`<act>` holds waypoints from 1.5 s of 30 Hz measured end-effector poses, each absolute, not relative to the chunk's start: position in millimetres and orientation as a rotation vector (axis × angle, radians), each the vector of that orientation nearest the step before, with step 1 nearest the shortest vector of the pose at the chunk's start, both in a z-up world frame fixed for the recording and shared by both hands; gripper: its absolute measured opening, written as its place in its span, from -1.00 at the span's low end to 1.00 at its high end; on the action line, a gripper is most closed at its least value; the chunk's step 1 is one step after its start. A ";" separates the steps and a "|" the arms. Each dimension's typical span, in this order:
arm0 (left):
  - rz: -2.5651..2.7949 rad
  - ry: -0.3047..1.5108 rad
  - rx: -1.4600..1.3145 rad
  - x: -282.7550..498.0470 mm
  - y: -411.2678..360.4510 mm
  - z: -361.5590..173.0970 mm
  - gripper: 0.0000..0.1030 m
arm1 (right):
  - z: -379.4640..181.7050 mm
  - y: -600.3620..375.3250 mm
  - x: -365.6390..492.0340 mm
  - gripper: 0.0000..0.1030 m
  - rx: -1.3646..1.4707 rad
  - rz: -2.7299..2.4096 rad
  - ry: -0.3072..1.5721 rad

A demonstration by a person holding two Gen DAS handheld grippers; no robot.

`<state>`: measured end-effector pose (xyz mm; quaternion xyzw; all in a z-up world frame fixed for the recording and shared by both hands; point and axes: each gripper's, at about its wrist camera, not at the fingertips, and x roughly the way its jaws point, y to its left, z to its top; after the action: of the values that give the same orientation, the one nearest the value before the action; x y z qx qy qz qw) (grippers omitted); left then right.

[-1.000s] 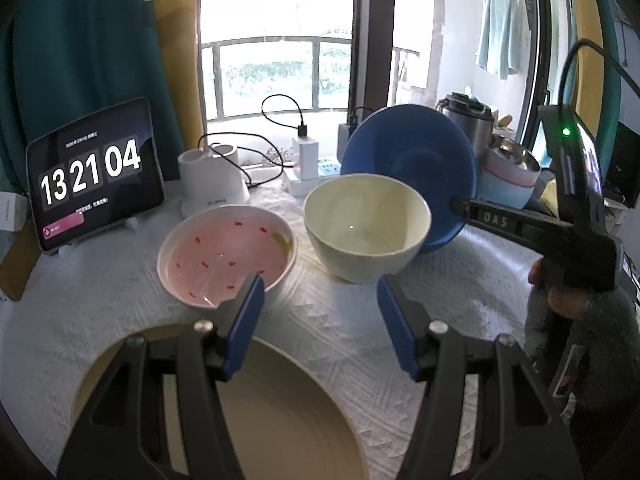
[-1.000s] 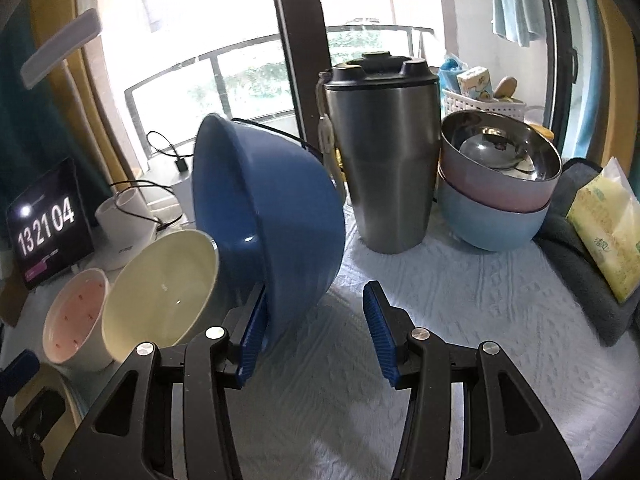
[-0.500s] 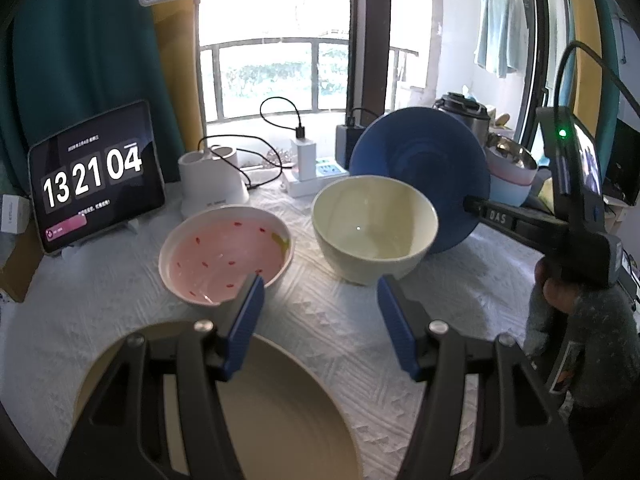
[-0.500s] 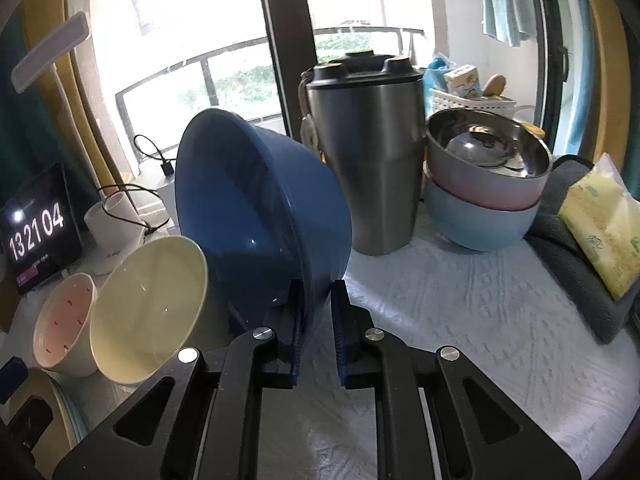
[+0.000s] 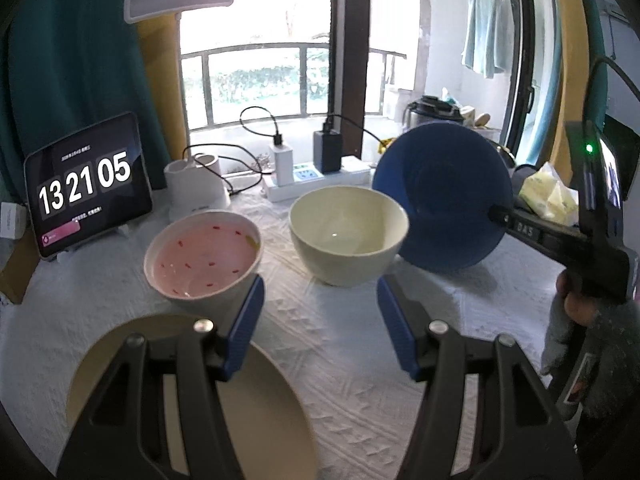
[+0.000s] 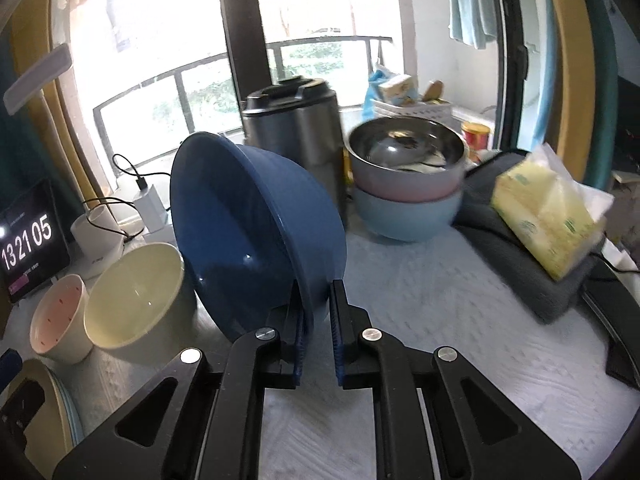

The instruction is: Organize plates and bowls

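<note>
Clamped since a second ago on the rim of the blue bowl (image 6: 256, 232), tilted just right of the cream bowl (image 5: 347, 232) for stacking: right gripper (image 6: 316, 332); left gripper (image 5: 320, 320) half-open, empty.

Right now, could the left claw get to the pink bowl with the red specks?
Probably yes. The left claw is open and holds nothing, and the pink bowl sits just ahead of its left finger, with only bare tablecloth between. The right claw, shut on the blue bowl, is off to the other side.
</note>
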<state>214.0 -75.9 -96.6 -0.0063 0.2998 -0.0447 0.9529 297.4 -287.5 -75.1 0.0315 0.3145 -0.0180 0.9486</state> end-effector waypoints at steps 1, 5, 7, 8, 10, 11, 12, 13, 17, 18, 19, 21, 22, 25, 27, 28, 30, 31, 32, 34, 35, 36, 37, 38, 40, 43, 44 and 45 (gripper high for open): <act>-0.096 0.607 -0.011 212.9 -79.0 -96.0 0.17 | -75.4 -289.5 295.9 -0.77 0.067 -0.038 0.643; -0.117 0.605 0.000 210.0 -92.9 -95.3 0.17 | -75.2 -301.7 283.0 -0.77 0.073 -0.039 0.650; -0.124 0.606 0.006 208.1 -100.8 -95.1 0.17 | -74.6 -306.9 276.2 -0.78 0.073 -0.038 0.649; -0.128 0.605 0.008 208.0 -104.2 -94.5 0.17 | -74.0 -309.5 273.7 -0.78 0.073 -0.036 0.649; -0.134 0.603 0.016 207.3 -112.2 -93.8 0.17 | -73.5 -315.0 269.5 -0.80 0.076 -0.034 0.648; -0.138 0.603 0.019 207.5 -116.4 -93.8 0.17 | -72.6 -318.9 267.3 -0.81 0.077 -0.035 0.647; -0.141 0.603 0.022 207.8 -120.2 -93.7 0.17 | -72.3 -322.6 265.1 -0.81 0.077 -0.035 0.646; -0.144 0.603 0.029 208.5 -125.5 -93.9 0.17 | -71.8 -327.4 262.8 -0.81 0.078 -0.036 0.645; -0.157 0.606 0.046 211.7 -141.6 -94.7 0.17 | -71.5 -343.5 258.3 -0.81 0.083 -0.046 0.649; -0.161 0.608 0.051 213.6 -146.5 -95.6 0.17 | -72.6 -349.6 257.1 -0.81 0.085 -0.053 0.652; -0.164 0.611 0.054 215.0 -150.0 -96.7 0.17 | -73.6 -353.1 256.6 -0.81 0.087 -0.057 0.655; -0.169 0.616 0.058 219.7 -158.3 -99.4 0.17 | -77.2 -365.0 255.9 -0.81 0.101 -0.067 0.664; -0.171 0.618 0.060 221.7 -161.4 -100.1 0.17 | -78.4 -370.3 255.3 -0.81 0.108 -0.069 0.668; -0.186 0.620 0.061 229.7 -171.0 -102.2 0.17 | -80.5 -382.9 255.2 -0.81 0.121 -0.068 0.672; -0.198 0.621 0.057 236.9 -177.8 -103.3 0.17 | -82.1 -389.6 257.3 -0.81 0.135 -0.064 0.674; -0.203 0.620 0.051 239.7 -180.0 -103.5 0.17 | -82.2 -393.3 258.8 -0.81 0.151 -0.059 0.675; -0.211 0.618 0.045 248.5 -185.6 -103.7 0.17 | -81.9 -398.3 260.2 -0.81 0.173 -0.047 0.671; -0.215 0.614 0.039 252.6 -188.2 -103.6 0.17 | -81.4 -398.7 261.0 -0.81 0.181 -0.041 0.667; -0.217 0.611 0.034 256.0 -190.0 -103.8 0.17 | -80.9 -400.2 261.7 -0.81 0.190 -0.032 0.664; -0.216 0.609 0.028 265.0 -195.0 -105.3 0.17 | -78.1 -402.1 263.5 -0.75 0.212 -0.010 0.651; -0.214 0.610 0.025 268.6 -195.6 -106.5 0.17 | -77.0 -402.6 264.3 -0.65 0.217 -0.001 0.647; -0.214 0.613 0.020 272.0 -196.2 -107.2 0.17 | -75.3 -402.2 265.3 -0.58 0.224 0.011 0.640; -0.216 0.620 0.013 276.6 -197.1 -108.2 0.17 | -73.1 -401.3 266.0 -0.44 0.233 0.023 0.631; -0.216 0.626 0.006 280.5 -197.8 -109.2 0.17 | -71.6 -400.8 266.6 -0.36 0.241 0.034 0.622; -0.208 0.630 0.002 285.1 -198.8 -110.7 0.17 | -68.4 -398.8 268.8 -0.28 0.253 0.058 0.611; -0.201 0.635 0.003 289.3 -199.3 -113.2 0.17 | -62.5 -391.8 272.4 -0.21 0.252 0.093 0.589; -0.199 0.637 0.004 290.4 -198.9 -114.2 0.17 | -61.4 -389.8 273.6 -0.17 0.251 0.102 0.585; -0.197 0.641 0.005 291.4 -198.6 -115.7 0.17 | -60.3 -386.7 275.7 -0.16 0.250 0.115 0.582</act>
<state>291.4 -198.6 -115.7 0.0026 0.3145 -0.0965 0.9444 275.7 -386.7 -60.3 0.1227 0.2862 0.0565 0.9486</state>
